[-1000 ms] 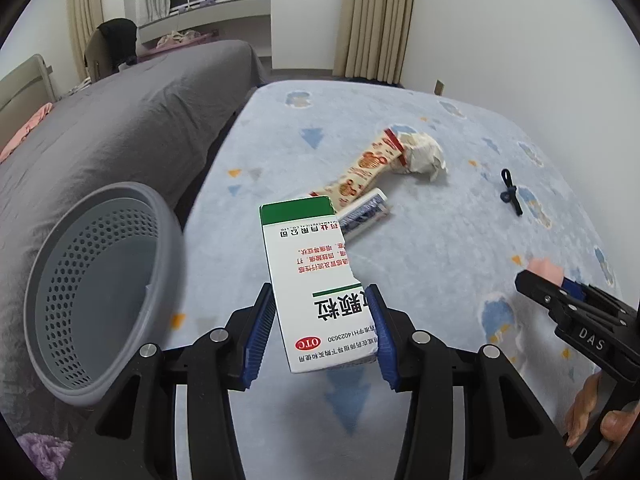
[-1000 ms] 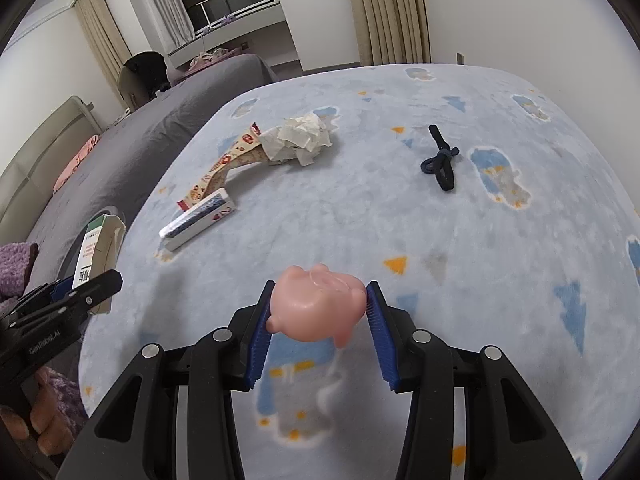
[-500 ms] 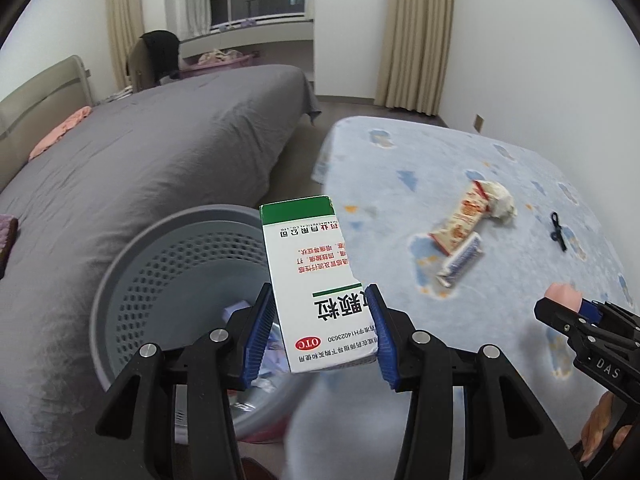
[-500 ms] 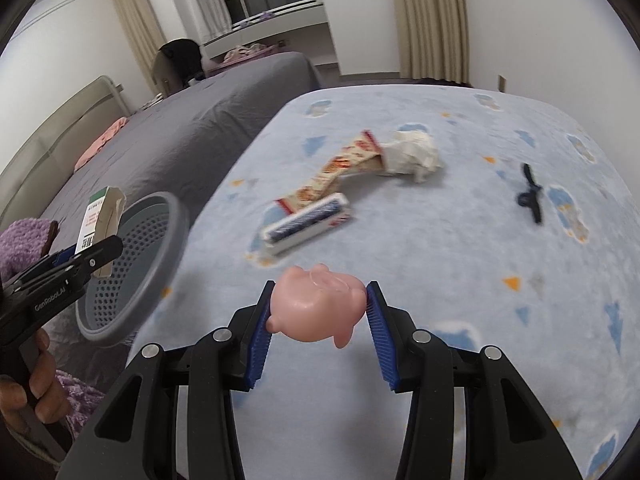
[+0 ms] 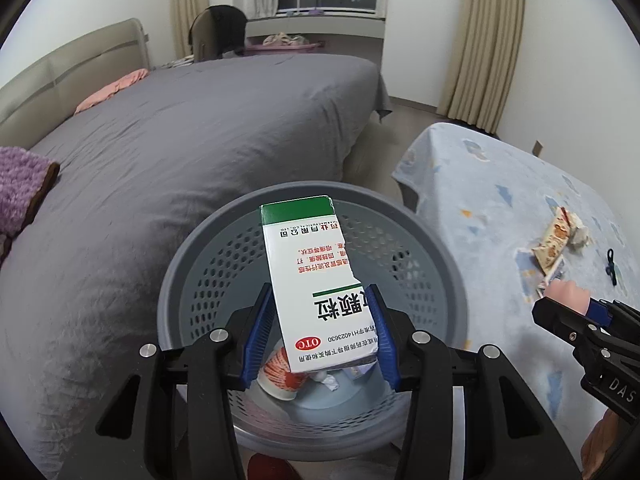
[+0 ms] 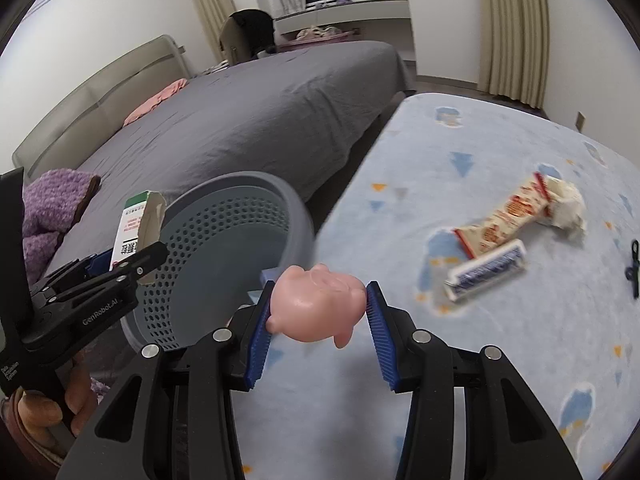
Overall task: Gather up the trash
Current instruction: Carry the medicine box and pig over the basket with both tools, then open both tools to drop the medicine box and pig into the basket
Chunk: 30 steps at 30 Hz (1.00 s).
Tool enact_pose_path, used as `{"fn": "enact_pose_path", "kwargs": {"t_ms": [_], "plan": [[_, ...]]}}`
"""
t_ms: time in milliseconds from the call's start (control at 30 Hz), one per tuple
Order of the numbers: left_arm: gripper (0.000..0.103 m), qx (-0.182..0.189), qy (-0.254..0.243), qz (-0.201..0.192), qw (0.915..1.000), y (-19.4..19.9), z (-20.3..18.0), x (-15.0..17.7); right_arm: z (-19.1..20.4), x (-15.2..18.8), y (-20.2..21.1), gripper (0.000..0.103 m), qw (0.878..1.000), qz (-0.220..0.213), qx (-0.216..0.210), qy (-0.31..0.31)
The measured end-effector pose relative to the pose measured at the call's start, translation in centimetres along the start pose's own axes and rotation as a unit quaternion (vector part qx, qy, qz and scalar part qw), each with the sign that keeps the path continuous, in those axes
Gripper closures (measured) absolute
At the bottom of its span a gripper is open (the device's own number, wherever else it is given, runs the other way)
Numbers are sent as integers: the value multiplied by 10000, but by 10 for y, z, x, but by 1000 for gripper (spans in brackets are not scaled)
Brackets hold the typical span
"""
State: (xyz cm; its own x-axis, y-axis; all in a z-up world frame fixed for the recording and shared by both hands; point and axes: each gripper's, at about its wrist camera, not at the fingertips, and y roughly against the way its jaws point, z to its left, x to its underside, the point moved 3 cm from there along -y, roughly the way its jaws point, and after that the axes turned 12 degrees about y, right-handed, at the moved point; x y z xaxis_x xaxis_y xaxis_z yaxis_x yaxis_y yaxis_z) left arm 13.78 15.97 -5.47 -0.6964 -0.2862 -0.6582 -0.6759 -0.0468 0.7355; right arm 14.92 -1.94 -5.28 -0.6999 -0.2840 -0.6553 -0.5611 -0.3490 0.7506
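My left gripper (image 5: 320,320) is shut on a white and green medicine box (image 5: 316,280), held right above the grey perforated basket (image 5: 436,272). Inside the basket lie a red and white cup (image 5: 280,376) and scraps. My right gripper (image 6: 318,312) is shut on a pink toy pig (image 6: 316,304), over the blue blanket beside the basket (image 6: 224,240). The left gripper (image 6: 120,268) with the box (image 6: 136,228) shows at the left of the right wrist view. On the blanket lie a snack wrapper (image 6: 504,216), crumpled paper (image 6: 564,204) and a small white pack (image 6: 486,272).
A bed with a grey cover (image 5: 180,140) fills the left and back. A purple knit item (image 6: 48,208) lies on it. A black clip (image 6: 633,264) rests on the blue patterned blanket (image 6: 520,340) at the right. Curtains (image 5: 480,40) hang behind.
Both grippers swung left, away from the blanket. The box now hangs over the basket's opening, and the basket has come close in the right wrist view. Both grips are unchanged.
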Motion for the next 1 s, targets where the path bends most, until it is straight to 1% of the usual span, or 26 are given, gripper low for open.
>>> {"fn": "enact_pose_path", "kwargs": {"t_ms": [200, 400, 700, 800, 833, 867, 933, 1000], "plan": [[58, -95, 195, 131, 9997, -12, 21, -1, 25, -19, -24, 60, 9996, 72, -184, 224], [58, -172, 334, 228, 9990, -19, 34, -1, 44, -32, -43, 60, 9987, 119, -274, 421], [56, -230, 417, 229, 9986, -20, 44, -2, 49, -38, -57, 59, 9977, 216, -359, 531], [50, -262, 445, 230, 9984, -20, 46, -2, 48, -38, -57, 59, 9978, 197, -355, 531], [45, -274, 453, 226, 9983, -20, 46, -2, 47, -38, -57, 57, 9978, 205, -347, 532], [41, -290, 463, 216, 9983, -19, 47, -3, 46, -39, -57, 52, 9979, 187, -327, 527], [39, -297, 471, 201, 9982, -18, 48, -3, 45, -39, -55, 49, 9982, 156, -289, 509], [37, -316, 472, 201, 9982, -18, 48, -3, 44, -38, -55, 49, 9983, 162, -277, 486]]}}
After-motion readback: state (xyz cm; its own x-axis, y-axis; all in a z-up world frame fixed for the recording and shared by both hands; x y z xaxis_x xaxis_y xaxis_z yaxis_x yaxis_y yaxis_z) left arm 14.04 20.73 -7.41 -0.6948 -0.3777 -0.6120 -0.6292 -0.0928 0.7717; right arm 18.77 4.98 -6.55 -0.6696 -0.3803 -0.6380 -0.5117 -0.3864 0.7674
